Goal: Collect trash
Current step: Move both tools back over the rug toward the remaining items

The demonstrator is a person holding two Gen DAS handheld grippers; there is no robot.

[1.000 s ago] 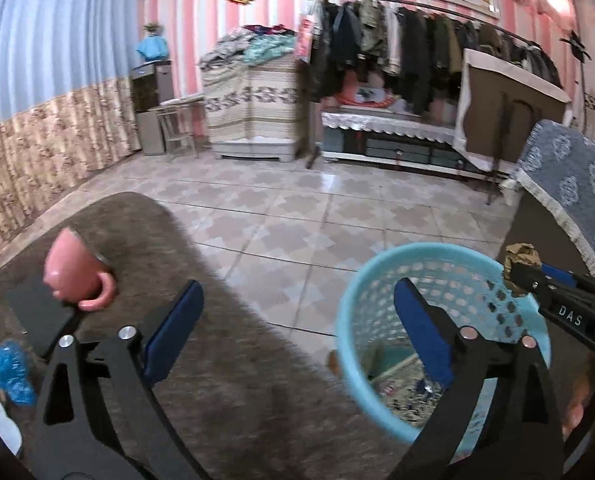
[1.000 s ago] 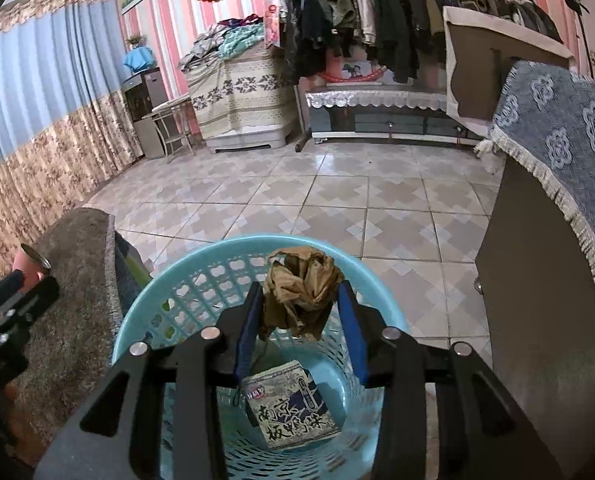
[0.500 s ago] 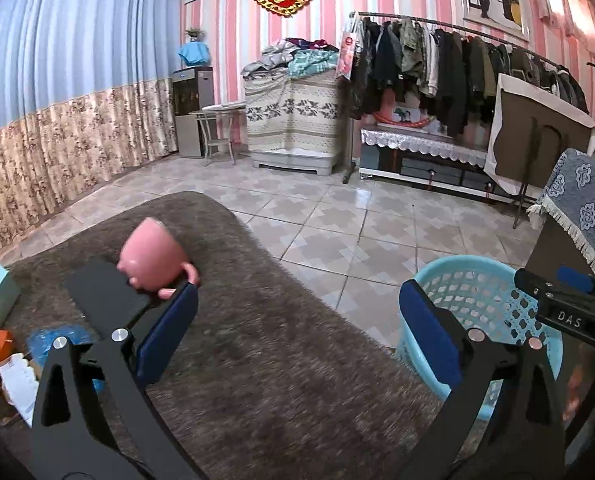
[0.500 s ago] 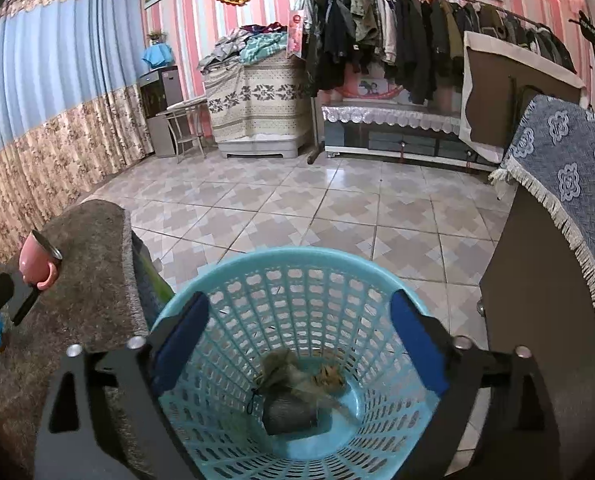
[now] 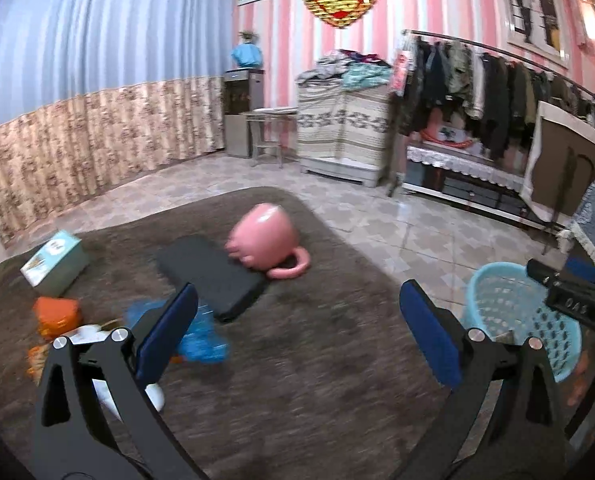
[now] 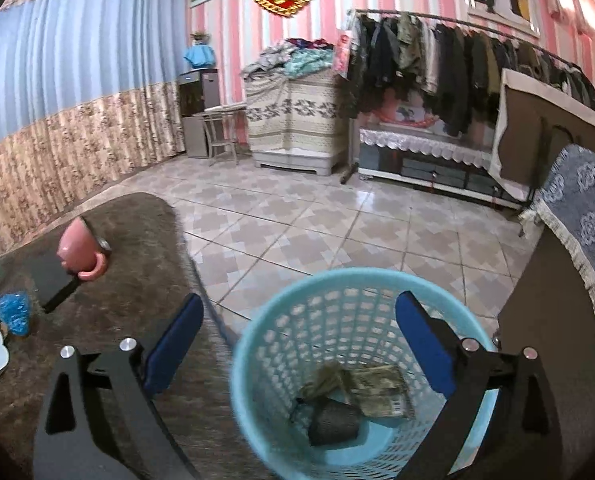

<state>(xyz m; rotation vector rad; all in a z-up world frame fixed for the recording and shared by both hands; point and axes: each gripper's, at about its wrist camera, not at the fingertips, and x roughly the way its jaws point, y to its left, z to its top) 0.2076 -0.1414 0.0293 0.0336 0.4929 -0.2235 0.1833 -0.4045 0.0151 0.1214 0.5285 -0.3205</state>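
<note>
In the left wrist view, the left gripper [image 5: 297,320] hangs over a fuzzy brown tabletop [image 5: 317,380]. Its two fingers [image 5: 165,330] have flat blue pads and stand wide apart, with nothing between them. A smooth round pink mug [image 5: 265,242] lies on its side, touching a flat black pad [image 5: 211,276]. A crinkly blue wrapper [image 5: 201,340] sits just beside the left finger. Near it are an orange packet [image 5: 57,316], a white paper scrap [image 5: 93,334] and a small teal box [image 5: 55,262]. The light blue plastic basket [image 5: 509,308], full of little holes, stands on the tiled floor to the right.

In the right wrist view, the right gripper [image 6: 299,346] hangs above the round basket [image 6: 281,352]. Its blue-padded fingers [image 6: 425,344] are spread wide and grip nothing. Down in the basket lie a crumpled brown wad [image 6: 329,380], a flat printed packet [image 6: 385,394] and a dark lump [image 6: 333,420]. The blue wrapper [image 6: 13,314] and the mug [image 6: 83,250] sit on the tabletop far to the left.
</note>
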